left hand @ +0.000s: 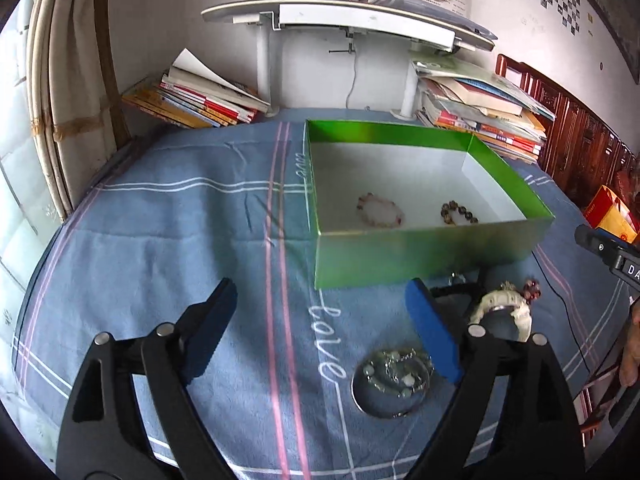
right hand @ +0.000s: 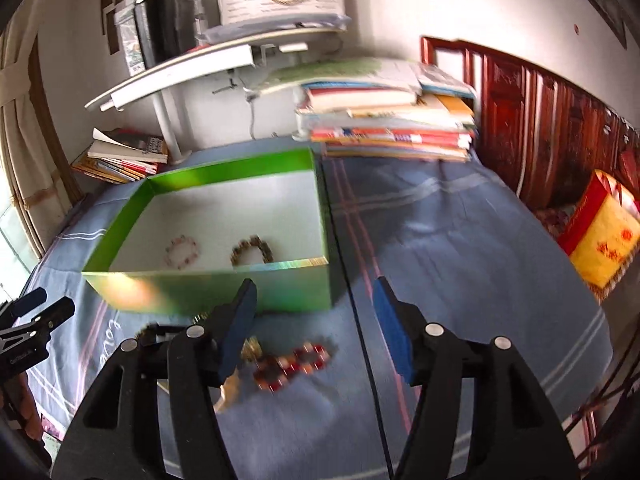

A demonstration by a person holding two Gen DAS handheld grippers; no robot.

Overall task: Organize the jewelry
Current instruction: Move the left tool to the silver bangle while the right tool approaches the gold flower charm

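both grippers gape, holding nothing. left gripper (left hand: 324,334) has the green bracelet (left hand: 394,372) at about 4 o'clock, by its right pad. right gripper (right hand: 316,320) has the red bracelet (right hand: 294,362) at 7 — lying 2-to-8. box (right hand: 208,292) sits at 12 — two bracelets inside.

Stacks of books (left hand: 480,112) flank a white curved shelf (left hand: 352,20) behind the blue plaid cloth (left hand: 180,220), with a red-yellow bag (right hand: 600,236) beside carved wooden furniture (right hand: 540,120)
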